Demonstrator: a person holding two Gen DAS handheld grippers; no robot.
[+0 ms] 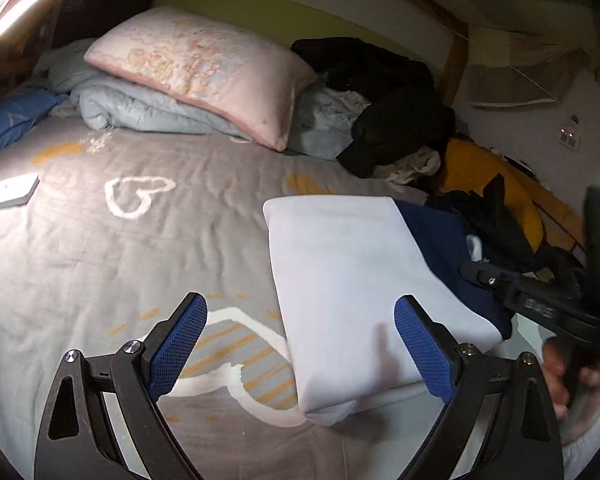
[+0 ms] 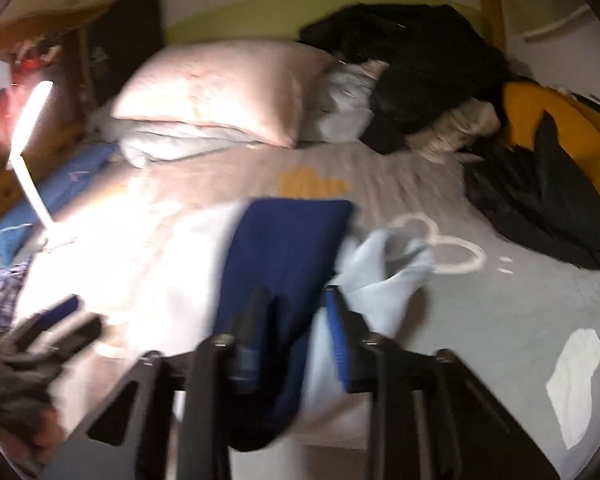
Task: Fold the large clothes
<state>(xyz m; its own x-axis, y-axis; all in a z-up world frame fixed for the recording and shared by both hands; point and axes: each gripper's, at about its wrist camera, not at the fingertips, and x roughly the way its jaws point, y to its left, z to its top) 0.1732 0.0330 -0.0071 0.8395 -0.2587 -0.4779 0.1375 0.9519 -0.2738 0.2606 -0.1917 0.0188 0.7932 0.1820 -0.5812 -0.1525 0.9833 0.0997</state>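
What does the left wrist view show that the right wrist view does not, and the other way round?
Only the left wrist view: the left gripper open over the folded white garment, touching nothing, and the lamp base. Only the right wrist view: the right gripper closed on navy fabric, though blurred, plus a white scrap on the sheet. Both share the pink pillow, the black clothes pile, the yellow cloth and the grey heart-print sheet.
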